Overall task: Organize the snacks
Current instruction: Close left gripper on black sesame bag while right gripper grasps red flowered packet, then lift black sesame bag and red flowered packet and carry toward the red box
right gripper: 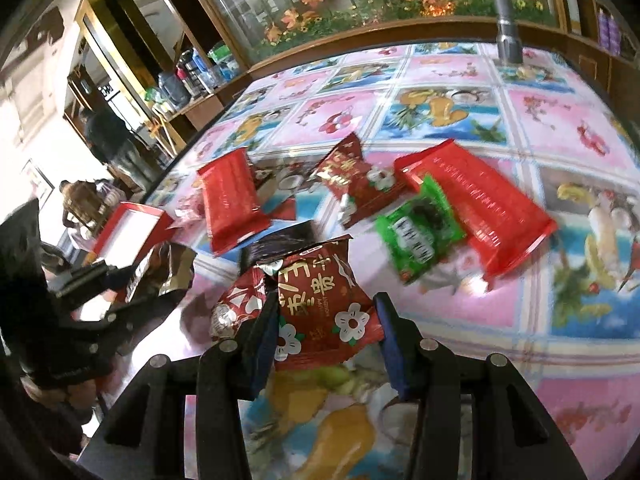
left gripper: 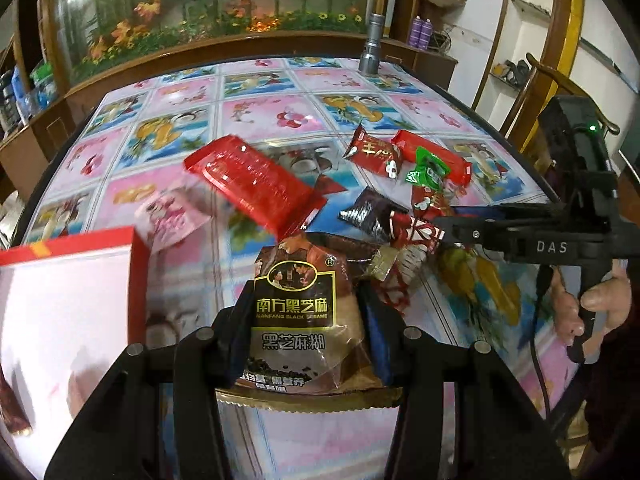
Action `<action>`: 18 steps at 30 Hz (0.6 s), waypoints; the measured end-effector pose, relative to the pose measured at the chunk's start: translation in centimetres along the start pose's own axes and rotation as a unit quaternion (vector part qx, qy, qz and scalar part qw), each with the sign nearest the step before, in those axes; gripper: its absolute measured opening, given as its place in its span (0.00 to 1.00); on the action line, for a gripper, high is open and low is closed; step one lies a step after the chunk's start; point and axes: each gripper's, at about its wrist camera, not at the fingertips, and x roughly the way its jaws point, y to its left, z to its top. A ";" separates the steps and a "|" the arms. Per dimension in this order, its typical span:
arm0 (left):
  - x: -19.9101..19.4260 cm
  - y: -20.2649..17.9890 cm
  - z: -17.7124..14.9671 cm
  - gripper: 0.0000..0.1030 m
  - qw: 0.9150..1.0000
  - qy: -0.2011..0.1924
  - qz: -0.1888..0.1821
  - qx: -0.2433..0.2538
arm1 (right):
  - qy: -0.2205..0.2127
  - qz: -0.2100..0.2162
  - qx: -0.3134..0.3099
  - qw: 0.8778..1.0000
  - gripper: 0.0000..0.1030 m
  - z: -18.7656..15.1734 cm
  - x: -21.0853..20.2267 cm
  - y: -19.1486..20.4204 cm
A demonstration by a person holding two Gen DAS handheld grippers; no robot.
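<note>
In the left wrist view my left gripper (left gripper: pixel 306 320) is shut on a brown black-sesame packet (left gripper: pixel 296 292), held above the table beside an open red box (left gripper: pixel 60 280) with a white inside at the left. The right wrist view shows my right gripper (right gripper: pixel 326 312) shut on a red packet with white flowers (right gripper: pixel 320 292), just over the snack pile. Each view catches the other gripper: the right gripper (left gripper: pixel 440 232) at the right of the left wrist view, and the left gripper (right gripper: pixel 124 288) at the left of the right wrist view, with the brown packet (right gripper: pixel 160 268) near the red box (right gripper: pixel 128 232).
Loose snacks lie on the fruit-patterned tablecloth (left gripper: pixel 248 116): two long red packets (left gripper: pixel 256 188) (right gripper: pixel 480 204), a green packet (right gripper: pixel 420 232), a dark packet (left gripper: pixel 368 212) and a pink one (left gripper: pixel 172 220). A metal flashlight (left gripper: pixel 370 44) stands at the far edge. A hand (left gripper: pixel 600 304) holds the right gripper.
</note>
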 end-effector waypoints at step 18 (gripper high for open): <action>-5.2 1.7 -3.7 0.46 0.999 -0.032 -0.002 -0.039 | -0.023 0.133 0.066 0.989 0.45 -1.7 -0.3 2.0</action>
